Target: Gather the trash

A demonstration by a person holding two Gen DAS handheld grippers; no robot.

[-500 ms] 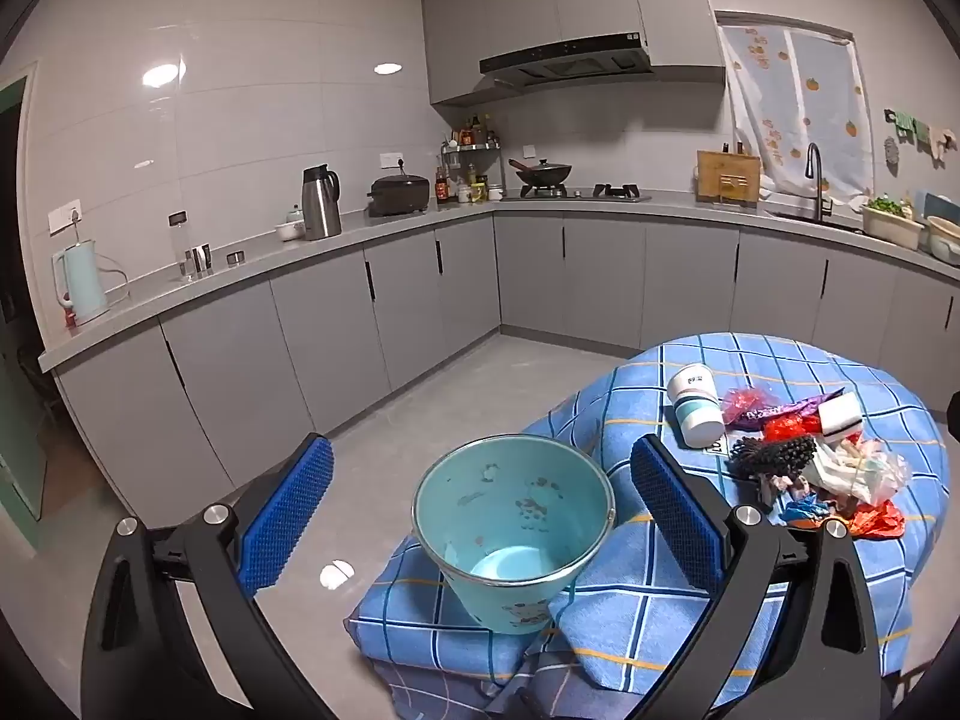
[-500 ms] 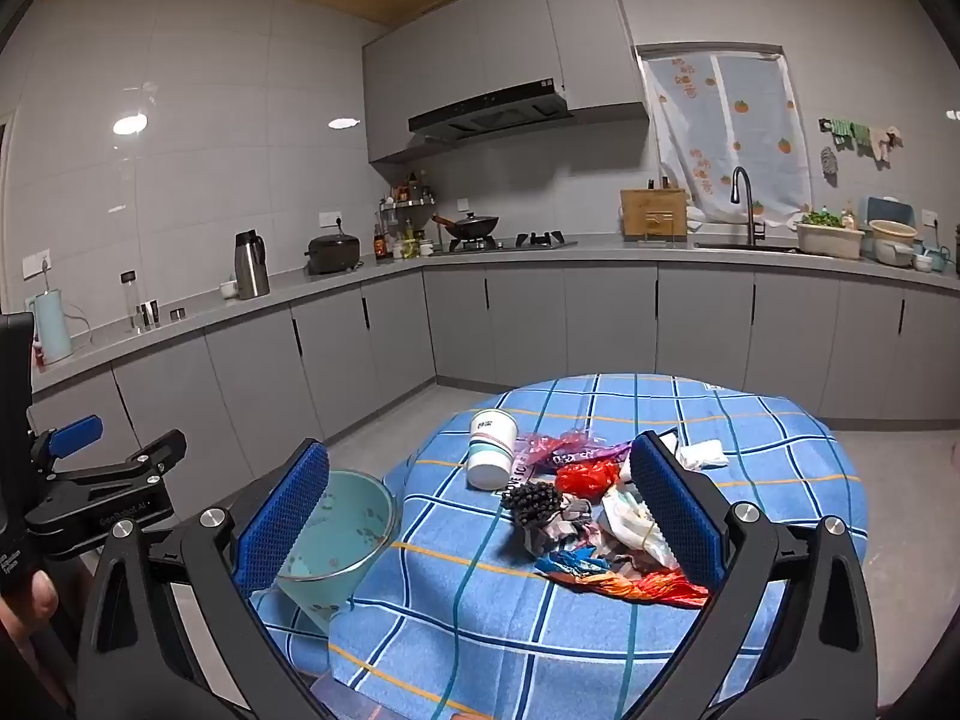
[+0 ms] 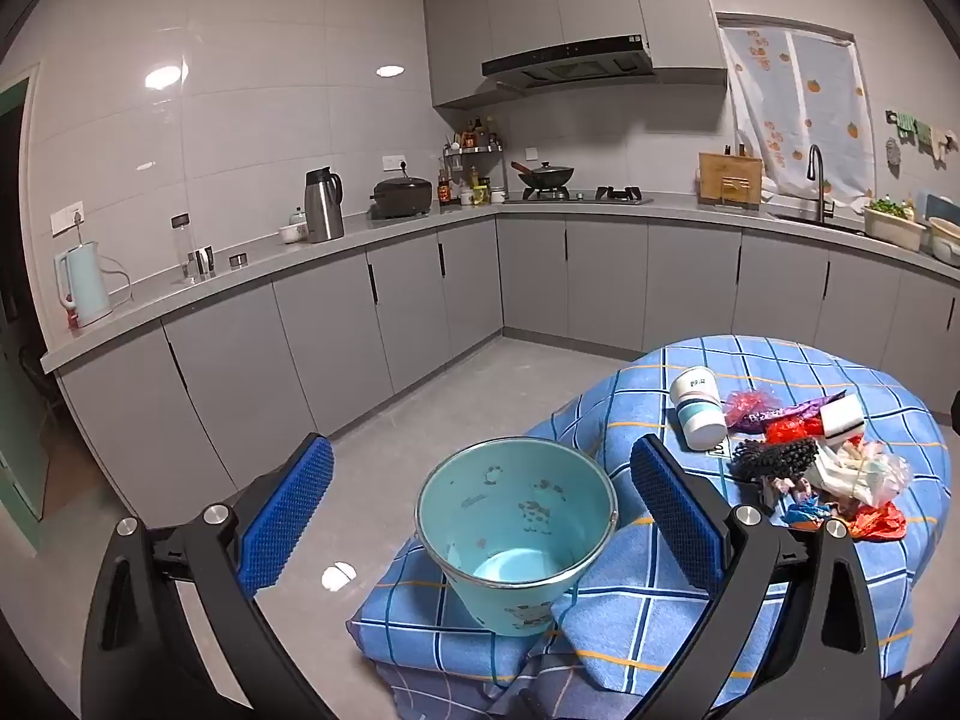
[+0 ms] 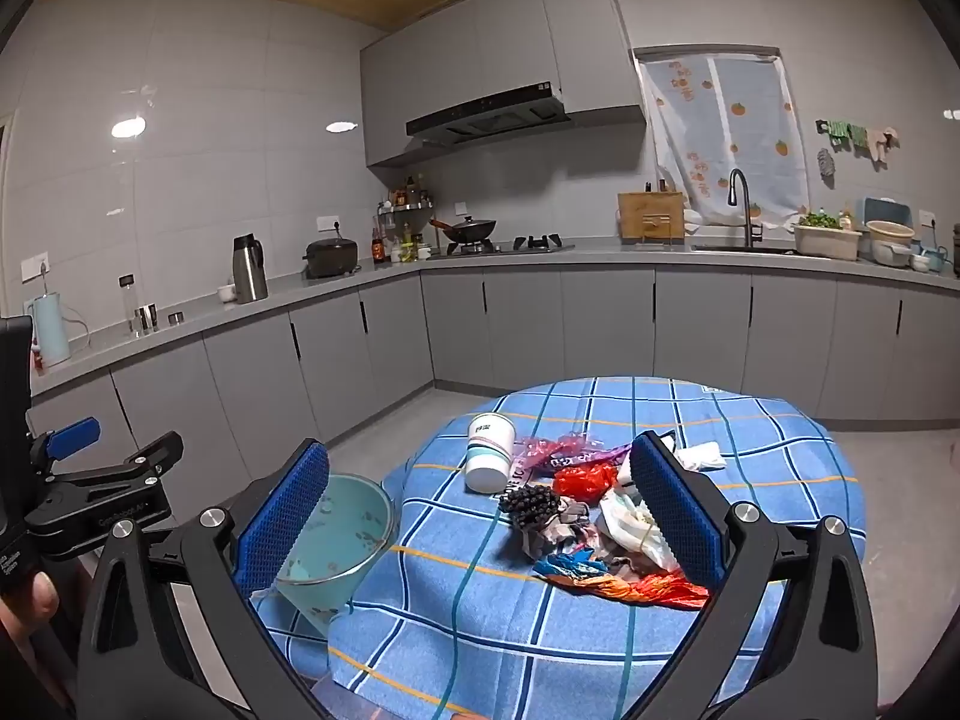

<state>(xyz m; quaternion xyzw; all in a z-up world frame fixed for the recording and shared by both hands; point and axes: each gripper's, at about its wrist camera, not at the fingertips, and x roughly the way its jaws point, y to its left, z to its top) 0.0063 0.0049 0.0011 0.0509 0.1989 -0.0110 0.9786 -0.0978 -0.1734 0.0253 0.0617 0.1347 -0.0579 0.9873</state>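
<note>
While both grippers' blue-padded fingers stand released, left gripper (image 3: 480,516) frames pale blue metal bucket (image 3: 516,531), right gripper (image 4: 480,510) frames crumpled wrapper pile (image 4: 594,516), right finger (image 4: 675,516) hiding part, blue checked surface (image 4: 780,468) cut off below.

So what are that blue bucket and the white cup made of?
The bucket looks like painted or enamelled metal: glossy turquoise, bare silvery rim, chipped specks inside. The cup, lying on its side on the tablecloth, looks like matte paper or thin plastic; I cannot tell which.
</note>
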